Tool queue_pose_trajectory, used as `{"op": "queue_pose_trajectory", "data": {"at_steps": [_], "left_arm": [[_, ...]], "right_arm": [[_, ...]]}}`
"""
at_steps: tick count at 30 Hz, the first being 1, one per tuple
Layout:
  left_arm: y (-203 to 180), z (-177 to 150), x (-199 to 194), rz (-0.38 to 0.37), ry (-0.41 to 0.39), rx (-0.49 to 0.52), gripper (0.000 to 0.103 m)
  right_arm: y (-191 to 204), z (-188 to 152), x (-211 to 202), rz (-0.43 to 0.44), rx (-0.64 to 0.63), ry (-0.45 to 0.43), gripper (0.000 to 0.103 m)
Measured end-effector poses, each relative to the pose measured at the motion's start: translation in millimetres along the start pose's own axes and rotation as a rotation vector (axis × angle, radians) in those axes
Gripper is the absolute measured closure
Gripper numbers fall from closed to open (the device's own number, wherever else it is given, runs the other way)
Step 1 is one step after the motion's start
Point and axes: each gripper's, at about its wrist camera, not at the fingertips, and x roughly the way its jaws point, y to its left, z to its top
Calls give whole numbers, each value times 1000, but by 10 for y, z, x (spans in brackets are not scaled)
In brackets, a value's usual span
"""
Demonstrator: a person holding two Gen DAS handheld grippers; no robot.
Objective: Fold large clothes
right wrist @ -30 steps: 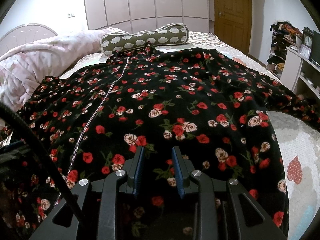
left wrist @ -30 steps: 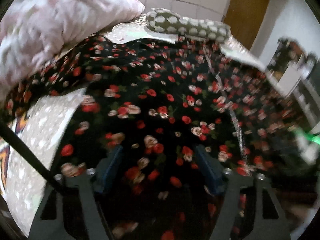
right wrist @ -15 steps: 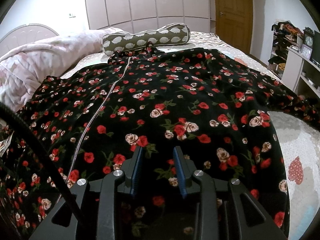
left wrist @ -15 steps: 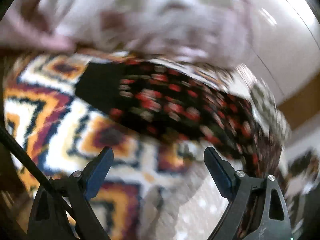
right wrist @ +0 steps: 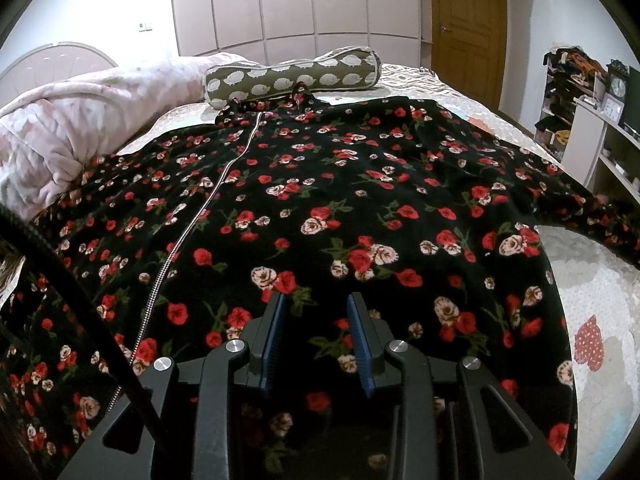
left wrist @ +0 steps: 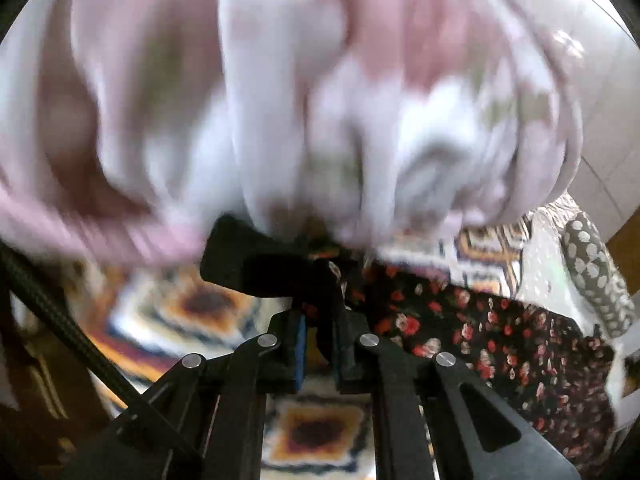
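A large black dress with red and cream roses (right wrist: pixel 340 208) lies spread flat on the bed, its silver zipper (right wrist: pixel 208 208) running down the left of centre. My right gripper (right wrist: pixel 318 320) hovers low over the hem with its jaws a small gap apart, holding nothing. In the left wrist view my left gripper (left wrist: pixel 320 340) is shut on the dark cuff of the dress sleeve (left wrist: pixel 480 340), which trails off to the right over the patterned bedspread (left wrist: pixel 312 432). The view is blurred.
A pink fluffy blanket (left wrist: pixel 280 100) (right wrist: pixel 72 132) is bunched at the bed's left side, right above my left gripper. A spotted bolster pillow (right wrist: pixel 296 74) lies at the head. Shelves (right wrist: pixel 600 128) and a wooden door (right wrist: pixel 468 28) stand to the right.
My left gripper swung left off the dress body to the sleeve end by the pink blanket and closed from wide open onto the cuff. My right gripper has stayed put.
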Motion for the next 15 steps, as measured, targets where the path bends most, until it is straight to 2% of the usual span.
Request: {"op": "queue_pose_trajectory", "data": {"at_steps": [5,7,8,10,12,14,15], "left_arm": [[-462,195,-378,45,-122,163,94],[-811,158,-555,-1,-155,229,94],[-1081,95,-673,-69,-158,270,94],[-1476,-14,-822,-151,-158,326,94],[-2050,-212,-1023,-271,-144,403,95],[-2617,-443,-1169,-397,-100,456,95],[-2864,-559,-1215,-446,-80,479,95]], "right_arm": [[-17,9,16,1,-5,1,68],[-4,4,12,5,-5,1,68],[-19,9,15,11,-2,1,67],[-24,10,14,22,1,2,66],[-53,22,-13,44,14,-2,66],[-133,45,-138,91,55,-33,66],[-232,60,-272,129,99,-77,66]]}}
